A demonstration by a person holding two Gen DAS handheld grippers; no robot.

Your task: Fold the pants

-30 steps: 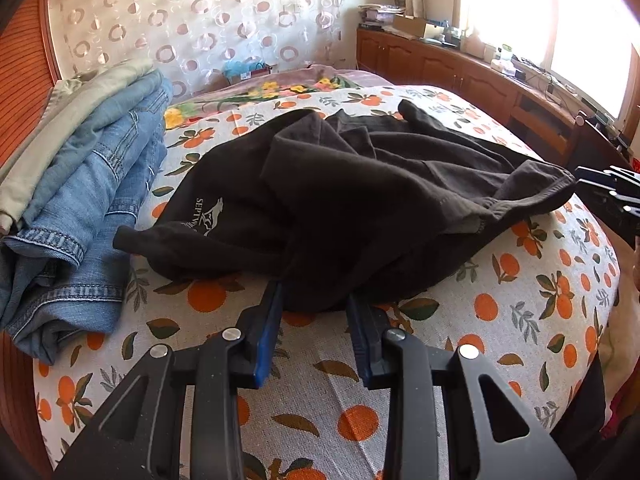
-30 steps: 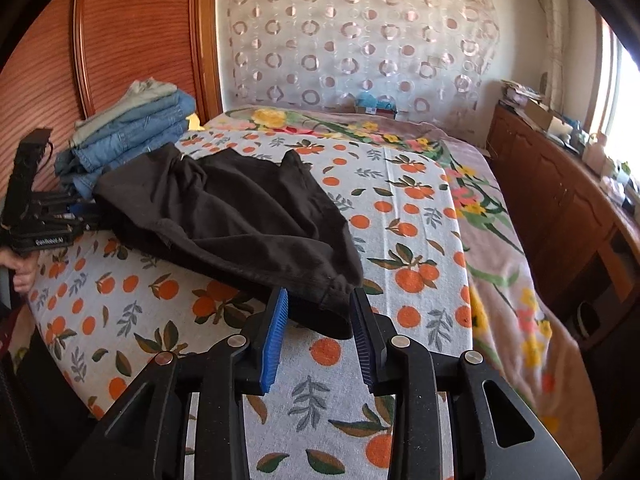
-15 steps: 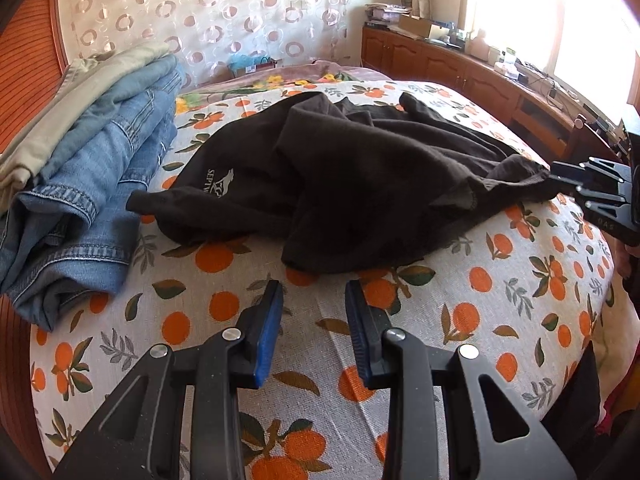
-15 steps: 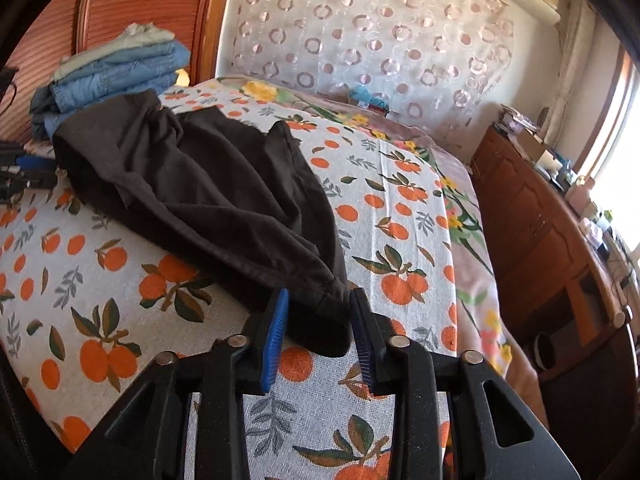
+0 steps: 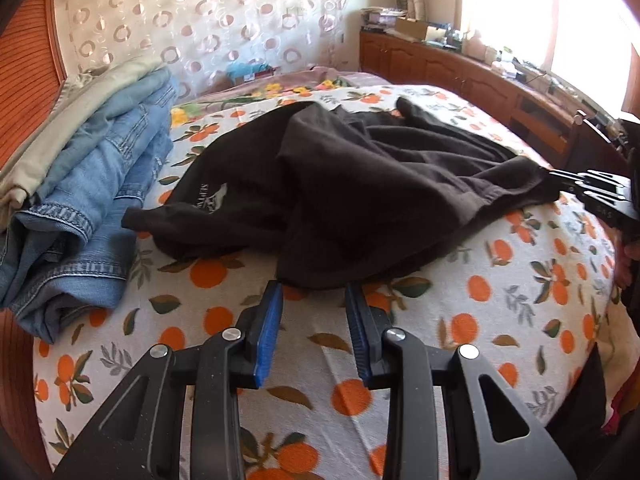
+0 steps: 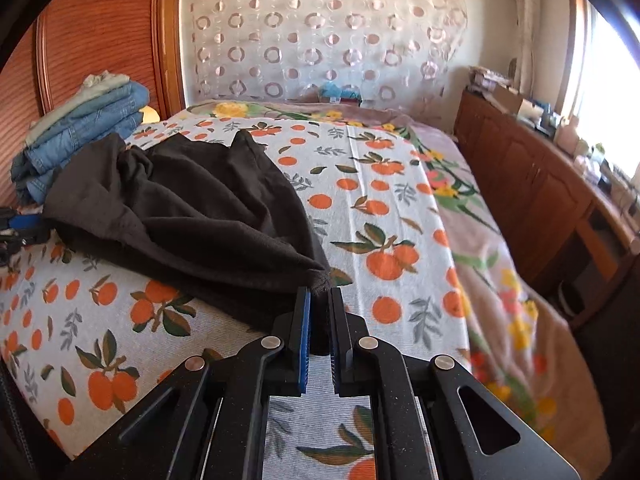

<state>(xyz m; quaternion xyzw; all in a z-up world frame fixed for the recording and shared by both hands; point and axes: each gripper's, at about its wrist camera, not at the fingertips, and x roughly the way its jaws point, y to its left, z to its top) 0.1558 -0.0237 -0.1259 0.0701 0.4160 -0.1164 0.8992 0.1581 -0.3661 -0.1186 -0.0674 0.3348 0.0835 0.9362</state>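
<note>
Dark brown pants [image 5: 360, 184] lie crumpled on the orange-print bed sheet [image 5: 520, 300]; they also show in the right wrist view [image 6: 192, 216]. My left gripper [image 5: 314, 300] is open, its blue pads on either side of the near edge of the pants, just short of the cloth. My right gripper [image 6: 319, 300] is shut on a corner of the pants, and shows at the right edge of the left wrist view [image 5: 592, 188] holding that corner.
A stack of folded blue jeans and a pale garment [image 5: 80, 184] lies at the left by the wooden headboard [image 6: 100, 40]. A wooden cabinet [image 6: 540, 200] runs along the right under the window. Patterned curtain behind the bed.
My right gripper has closed on the corner of the pants. My left gripper has moved forward again to the near edge of the pants and stays open.
</note>
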